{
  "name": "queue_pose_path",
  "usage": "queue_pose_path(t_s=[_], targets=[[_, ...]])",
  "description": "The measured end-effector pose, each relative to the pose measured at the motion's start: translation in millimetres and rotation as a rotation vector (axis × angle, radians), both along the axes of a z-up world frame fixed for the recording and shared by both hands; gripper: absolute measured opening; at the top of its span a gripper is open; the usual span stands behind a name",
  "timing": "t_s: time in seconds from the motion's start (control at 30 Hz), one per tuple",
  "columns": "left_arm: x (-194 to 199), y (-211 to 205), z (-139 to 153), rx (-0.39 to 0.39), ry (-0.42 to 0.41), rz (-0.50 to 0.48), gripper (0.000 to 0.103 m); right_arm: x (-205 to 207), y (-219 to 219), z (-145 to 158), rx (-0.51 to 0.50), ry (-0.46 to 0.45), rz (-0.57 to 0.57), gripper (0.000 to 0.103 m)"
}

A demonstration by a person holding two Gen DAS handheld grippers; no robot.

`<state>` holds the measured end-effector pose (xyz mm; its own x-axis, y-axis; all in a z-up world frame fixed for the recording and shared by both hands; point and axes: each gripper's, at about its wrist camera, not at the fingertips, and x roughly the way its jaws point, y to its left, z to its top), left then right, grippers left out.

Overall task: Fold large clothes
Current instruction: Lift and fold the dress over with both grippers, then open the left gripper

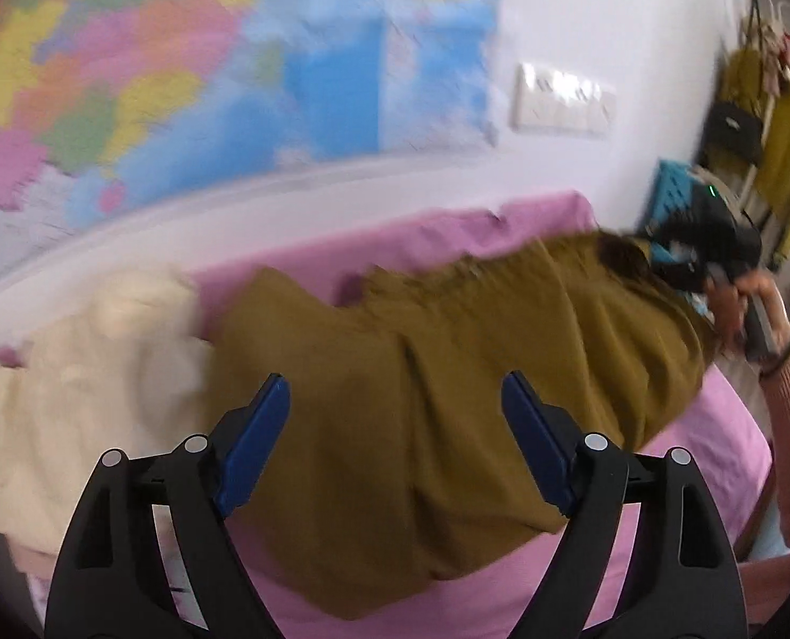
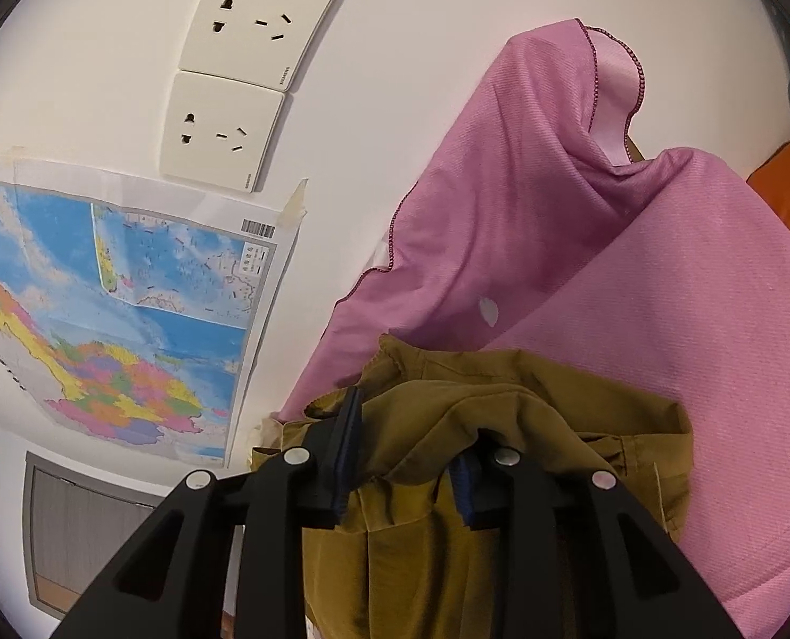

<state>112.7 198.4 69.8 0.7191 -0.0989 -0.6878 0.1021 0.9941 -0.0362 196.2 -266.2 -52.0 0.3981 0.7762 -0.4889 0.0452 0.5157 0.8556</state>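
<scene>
Lying across the pink sheet (image 1: pixel 714 458), the mustard garment (image 1: pixel 421 399) is spread beside a cream cloth (image 1: pixel 75 399). The left claw (image 1: pixel 395 410) hangs above it with jaws wide apart. The right claw (image 2: pixel 405 452) pinches a bunched edge of the mustard garment (image 2: pixel 501 426), near the wall map (image 2: pixel 129 319).

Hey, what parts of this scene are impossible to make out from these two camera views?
- Left wrist view: motion blur smears the olive-brown garment and the cream cloth; garment type unreadable.
- Right wrist view: bunched garment fabric covers the right gripper fingertips.
- Small print on the taped wall map is too small.
</scene>
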Motion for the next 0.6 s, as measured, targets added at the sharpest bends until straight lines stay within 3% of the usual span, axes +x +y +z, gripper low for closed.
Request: queue_pose_path(t_s=[0.23, 0.3, 0.6], targets=[[38, -19, -52, 0.033, 0.130, 0.027, 0.072, -2, 0, 2, -0.003, -0.014, 0.008, 0.042], [39, -19, -56, 0.033, 0.134, 0.039, 0.072, -5, 0, 7, -0.007, -0.037, 0.019, 0.051], [38, -24, -61, 0.070, 0.115, 0.058, 0.072, -18, 16, 34, -0.129, -0.156, 0.099, 0.068]])
